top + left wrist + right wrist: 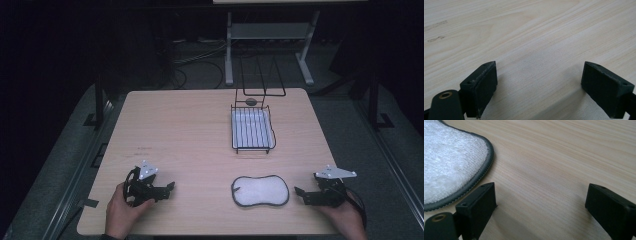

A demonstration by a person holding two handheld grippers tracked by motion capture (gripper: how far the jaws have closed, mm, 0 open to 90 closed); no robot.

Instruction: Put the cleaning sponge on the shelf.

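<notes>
High view: both tools spread over bare bench

We hold the left tool (pixel 167 189) and right tool (pixel 300 192) low on the bench (pixel 190 130), each with jaws spread and nothing between them. A white pad (pixel 260 190) lies just beside the right tool, between the two. A wire rack (pixel 252 130) sits well beyond.

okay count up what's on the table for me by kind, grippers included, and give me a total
White mat with grey edging: 1
Wire rack: 1
Small dark round thing behind the rack: 1
Handheld grippers, left gripper and right gripper, both open, holding nothing: 2
Total: 5
</notes>
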